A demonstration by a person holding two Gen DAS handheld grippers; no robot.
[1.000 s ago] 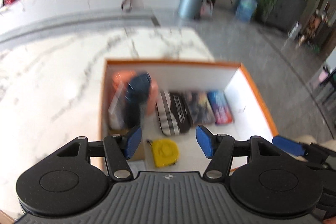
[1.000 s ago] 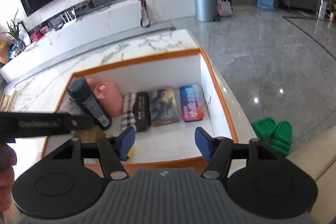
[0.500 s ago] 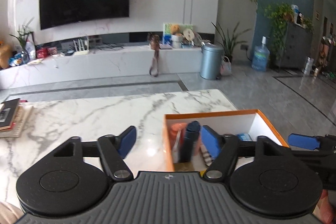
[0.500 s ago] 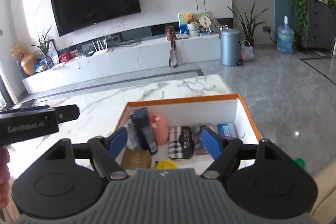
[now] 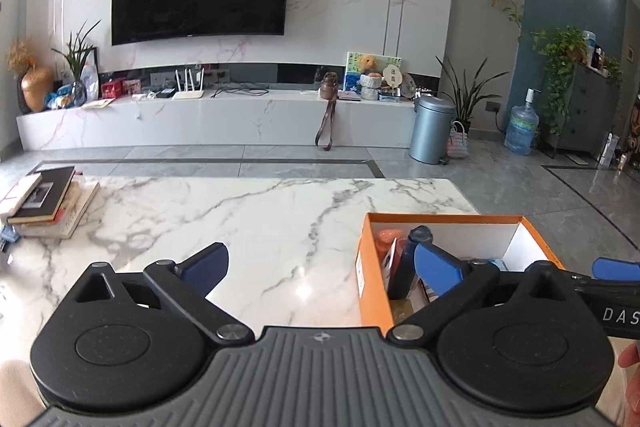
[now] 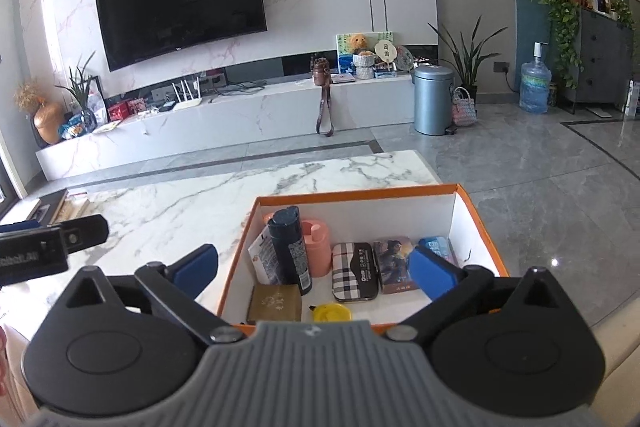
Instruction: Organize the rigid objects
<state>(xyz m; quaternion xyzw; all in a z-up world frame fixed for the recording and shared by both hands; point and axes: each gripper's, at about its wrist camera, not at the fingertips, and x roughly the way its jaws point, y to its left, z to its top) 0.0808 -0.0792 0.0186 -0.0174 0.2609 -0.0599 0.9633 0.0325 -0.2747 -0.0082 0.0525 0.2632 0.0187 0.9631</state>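
Observation:
An orange box (image 6: 356,195) with white inner walls stands on the marble table (image 6: 168,215). It holds a dark bottle (image 6: 289,251), a pink container (image 6: 318,251), a plaid case (image 6: 354,271), a picture card box (image 6: 394,263), a blue pack (image 6: 436,245), a gold box (image 6: 275,303) and a yellow tape measure (image 6: 332,311). My right gripper (image 6: 314,273) is open and empty, held just before the box's near wall. My left gripper (image 5: 322,269) is open and empty, left of the box (image 5: 370,275) over bare table.
A stack of books (image 5: 44,203) lies at the table's far left. Beyond the table are grey floor, a long TV bench (image 5: 216,119) and a metal bin (image 5: 432,129). The table's right edge runs just past the box.
Both grippers have lifted and tilted up, away from looking down into the box. The left gripper has moved left, off the box, over bare table. Both stay open and empty.

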